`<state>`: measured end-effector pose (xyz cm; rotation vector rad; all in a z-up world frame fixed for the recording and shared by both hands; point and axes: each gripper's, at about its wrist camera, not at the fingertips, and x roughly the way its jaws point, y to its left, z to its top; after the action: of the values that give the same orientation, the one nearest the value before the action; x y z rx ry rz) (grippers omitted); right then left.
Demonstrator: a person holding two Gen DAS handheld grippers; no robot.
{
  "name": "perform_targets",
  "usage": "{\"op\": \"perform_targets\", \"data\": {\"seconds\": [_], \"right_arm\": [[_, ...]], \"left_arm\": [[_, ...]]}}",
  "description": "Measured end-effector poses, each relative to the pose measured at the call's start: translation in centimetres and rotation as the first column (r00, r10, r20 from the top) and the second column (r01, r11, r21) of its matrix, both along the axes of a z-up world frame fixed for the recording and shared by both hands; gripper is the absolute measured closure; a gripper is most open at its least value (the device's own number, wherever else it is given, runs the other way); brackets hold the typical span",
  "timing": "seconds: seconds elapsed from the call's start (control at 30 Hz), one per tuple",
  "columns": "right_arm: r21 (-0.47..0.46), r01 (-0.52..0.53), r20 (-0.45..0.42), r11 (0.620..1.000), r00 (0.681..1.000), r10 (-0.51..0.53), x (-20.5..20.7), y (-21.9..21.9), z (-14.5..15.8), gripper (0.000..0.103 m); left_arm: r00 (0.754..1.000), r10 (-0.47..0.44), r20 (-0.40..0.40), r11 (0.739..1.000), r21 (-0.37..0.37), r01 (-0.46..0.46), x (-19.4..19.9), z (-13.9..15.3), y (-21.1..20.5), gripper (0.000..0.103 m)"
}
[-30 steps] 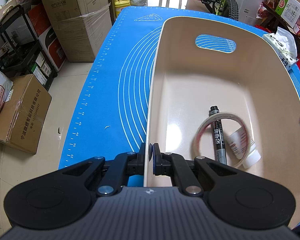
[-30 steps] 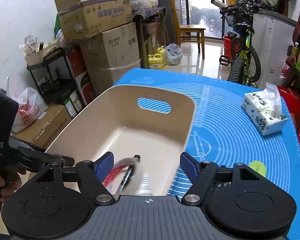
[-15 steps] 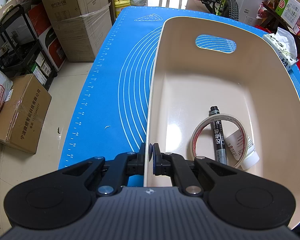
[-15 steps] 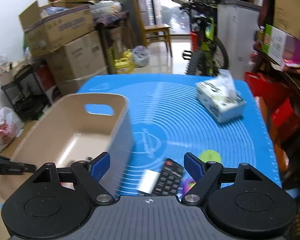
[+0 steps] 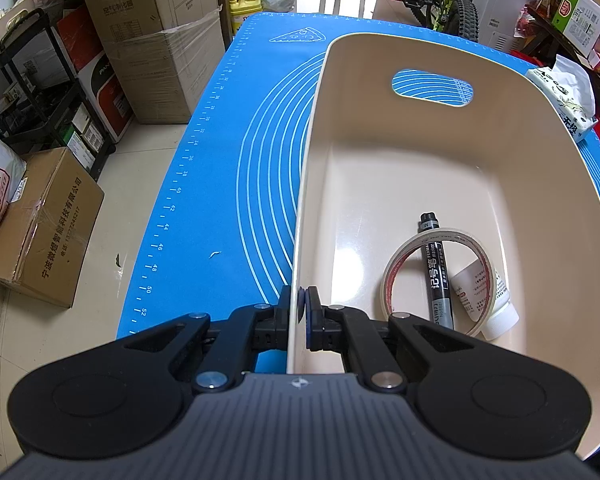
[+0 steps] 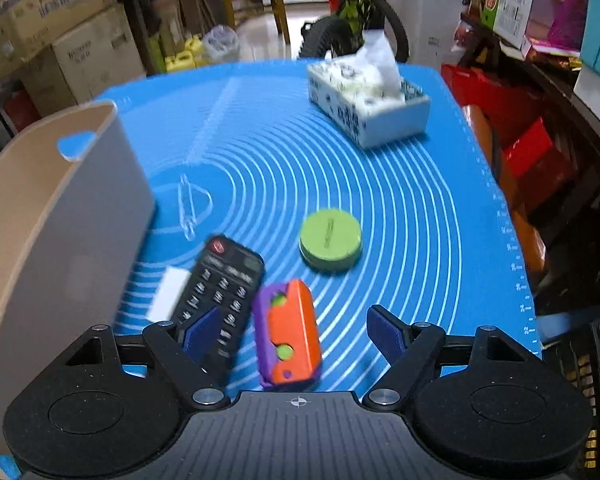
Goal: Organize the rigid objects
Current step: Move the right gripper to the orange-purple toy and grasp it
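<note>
"Inkaxss" on stacked carton [image 5: 172, 8]

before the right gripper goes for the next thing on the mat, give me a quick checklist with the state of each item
1. Left gripper clamped on the bin wall: ok, one pad on each side of the rim.
2. Right gripper free to grasp: ok, jaws wide open, nothing pressed between them.
3. A target lined up: ok, the orange and purple toy lies between the open fingers, apart from both pads.
4. Clearance for the fingers: not ok, the remote lies close beside the toy, under the left finger.
5. Room in the bin: ok, only tape roll, marker and small tube at the near end.
6. Green round tin out of the way: ok.
</note>
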<state>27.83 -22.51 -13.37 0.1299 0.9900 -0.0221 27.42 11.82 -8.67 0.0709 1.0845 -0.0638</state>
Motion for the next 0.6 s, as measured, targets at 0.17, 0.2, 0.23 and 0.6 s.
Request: {"op": "perform_targets", "data": {"seconds": [0.17, 0.2, 0.23, 0.6], "right_arm": [[-0.012, -0.030, -0.027, 0.999, 0.999, 0.030, 0.3, 0.2, -1.4, 0.020], [-0.021, -0.035, -0.033, 0.999, 0.999, 0.035, 0.5, 0.3, -1.6, 0.021], [-0.028, -0.039, -0.036, 0.999, 0.999, 0.038, 0.6, 0.4, -1.8, 0.021], [-0.093, -0.072, -0.031, 0.993, 0.997, 0.069, 1.2, 1.0, -3.6, 0.027]], "left_arm": [[1.000, 0.000, 0.000, 1.000, 0.001, 0.000, 0.0, 0.0, 0.0, 0.096], [1.000, 0.000, 0.000, 1.000, 0.000, 0.000, 0.0, 0.0, 0.0, 0.096], [1.000, 0.000, 0.000, 1.000, 0.000, 0.000, 0.0, 0.0, 0.0, 0.096], [1.000, -0.001, 0.000, 1.000, 0.001, 0.001, 0.0, 0.0, 0.0, 0.096]]}}
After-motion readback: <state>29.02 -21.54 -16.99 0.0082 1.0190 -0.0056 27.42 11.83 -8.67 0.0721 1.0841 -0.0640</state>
